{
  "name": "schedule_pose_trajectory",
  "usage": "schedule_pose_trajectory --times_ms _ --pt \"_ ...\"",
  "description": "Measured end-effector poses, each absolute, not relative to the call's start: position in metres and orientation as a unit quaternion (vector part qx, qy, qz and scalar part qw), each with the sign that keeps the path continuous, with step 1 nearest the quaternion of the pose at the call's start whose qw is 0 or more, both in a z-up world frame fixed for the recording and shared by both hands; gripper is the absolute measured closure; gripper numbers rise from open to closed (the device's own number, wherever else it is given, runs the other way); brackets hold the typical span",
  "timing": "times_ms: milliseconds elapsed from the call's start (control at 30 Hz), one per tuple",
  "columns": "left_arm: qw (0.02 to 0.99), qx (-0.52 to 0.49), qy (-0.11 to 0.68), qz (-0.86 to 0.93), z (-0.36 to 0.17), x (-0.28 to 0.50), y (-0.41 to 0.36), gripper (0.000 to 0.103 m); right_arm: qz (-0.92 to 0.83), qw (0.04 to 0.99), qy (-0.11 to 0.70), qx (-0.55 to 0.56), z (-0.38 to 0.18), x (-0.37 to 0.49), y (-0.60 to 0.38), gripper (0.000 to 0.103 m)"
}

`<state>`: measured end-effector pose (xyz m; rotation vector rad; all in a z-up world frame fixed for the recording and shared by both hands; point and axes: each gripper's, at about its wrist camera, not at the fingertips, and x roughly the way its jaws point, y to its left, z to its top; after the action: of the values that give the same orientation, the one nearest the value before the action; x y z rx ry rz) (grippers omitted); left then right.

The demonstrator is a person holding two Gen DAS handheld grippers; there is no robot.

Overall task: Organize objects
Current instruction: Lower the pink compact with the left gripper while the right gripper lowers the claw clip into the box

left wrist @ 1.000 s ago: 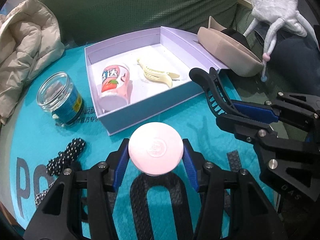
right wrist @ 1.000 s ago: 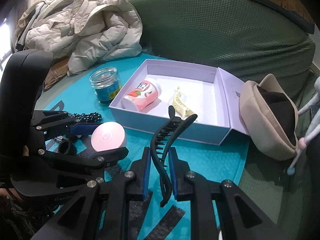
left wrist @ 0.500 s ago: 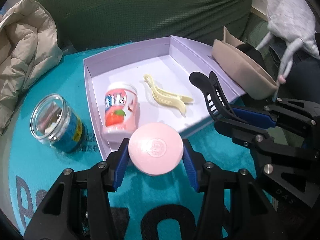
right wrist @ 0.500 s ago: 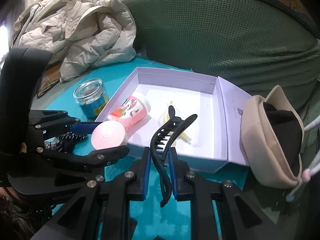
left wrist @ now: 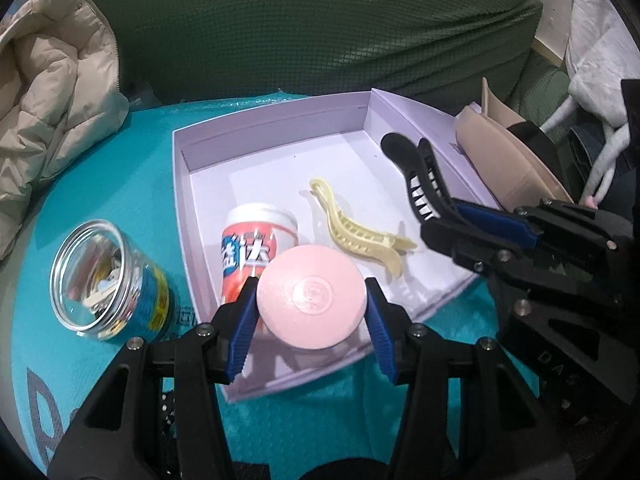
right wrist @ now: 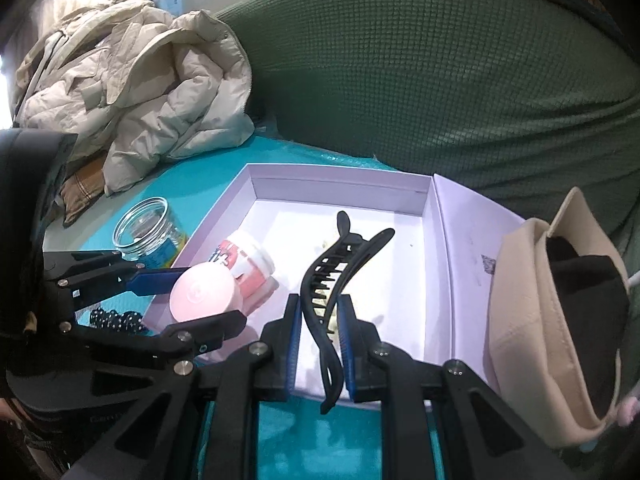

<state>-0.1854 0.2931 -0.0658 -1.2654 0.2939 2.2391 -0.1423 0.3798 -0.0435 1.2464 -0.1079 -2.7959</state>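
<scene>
My left gripper [left wrist: 311, 305] is shut on a round pink compact [left wrist: 311, 296], held above the near edge of the open lavender box [left wrist: 280, 128]. In the right wrist view the same pink compact [right wrist: 204, 292] hangs over the box's left side. My right gripper [right wrist: 319, 340] is shut on a black hair claw clip [right wrist: 336, 280], over the front of the lavender box [right wrist: 340, 184]. Inside the box lie a pink-and-white gum bottle [left wrist: 256, 236] on its side and a cream hair clip [left wrist: 356, 232].
A glass jar [left wrist: 108, 280] with a blue label stands left of the box on the teal mat [left wrist: 100, 184]. A black beaded band [right wrist: 116, 318] lies near it. A beige jacket [right wrist: 132, 92] is piled left; a beige hat [right wrist: 560, 320] sits right. A green sofa [right wrist: 440, 72] rises behind.
Both grippers have moved forward with their loads: the pink compact and the black clip now hang over the box instead of over the mat in front of it.
</scene>
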Motion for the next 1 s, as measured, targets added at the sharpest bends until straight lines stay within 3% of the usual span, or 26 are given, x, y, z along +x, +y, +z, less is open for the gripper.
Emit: schedule_pose_trajectory --times_ms 1000 --pt "0.265 -0.431 0.172 0.845 -0.069 -0.221 0.336 0.054 -0.904 0.023 -0.064 0.422 -0.07 -0.187 0.414 0.086"
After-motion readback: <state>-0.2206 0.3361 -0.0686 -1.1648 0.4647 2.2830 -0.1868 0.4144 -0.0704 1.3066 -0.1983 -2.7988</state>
